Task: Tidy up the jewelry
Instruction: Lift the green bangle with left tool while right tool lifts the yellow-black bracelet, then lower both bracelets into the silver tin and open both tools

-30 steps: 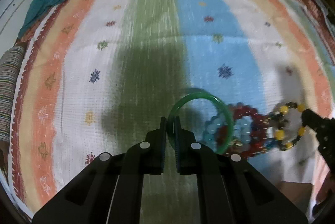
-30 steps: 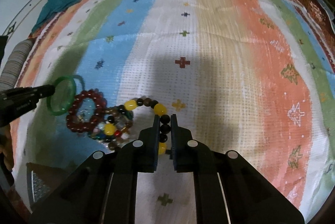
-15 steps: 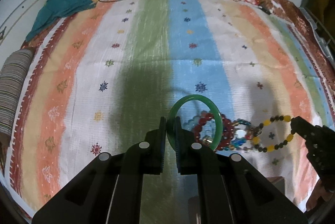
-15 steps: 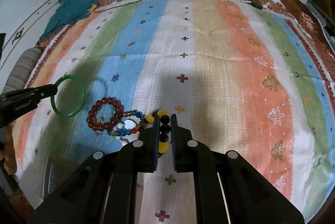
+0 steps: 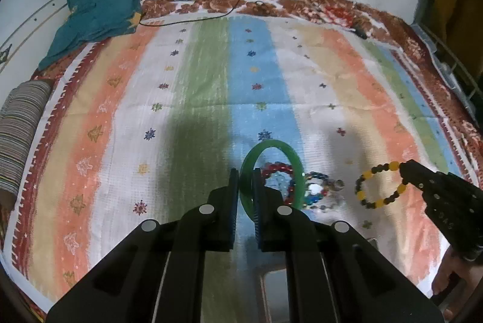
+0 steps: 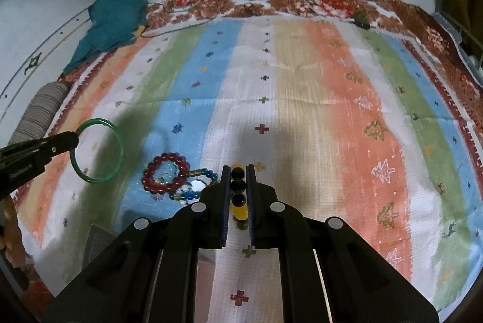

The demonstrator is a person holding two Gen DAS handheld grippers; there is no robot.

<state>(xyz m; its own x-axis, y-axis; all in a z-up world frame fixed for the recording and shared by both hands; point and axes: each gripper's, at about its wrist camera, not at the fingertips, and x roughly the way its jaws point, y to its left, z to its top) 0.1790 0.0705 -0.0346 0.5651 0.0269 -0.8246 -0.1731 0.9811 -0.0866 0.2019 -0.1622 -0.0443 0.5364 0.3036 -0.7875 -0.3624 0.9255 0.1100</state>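
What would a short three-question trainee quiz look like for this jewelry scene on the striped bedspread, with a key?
1. True or false: the left hand-held gripper is shut on the smooth green ring bangle.
2. Which does the right hand-held gripper hold: A the dark red round-bead bracelet, B the yellow and black bead bracelet, C the teal folded cloth?
3. Fill in: the multicoloured glass-bead bracelet lies on the striped woven bedspread, touching the ____ bracelet.

Key: 1 true; 2 B; 3 dark red.
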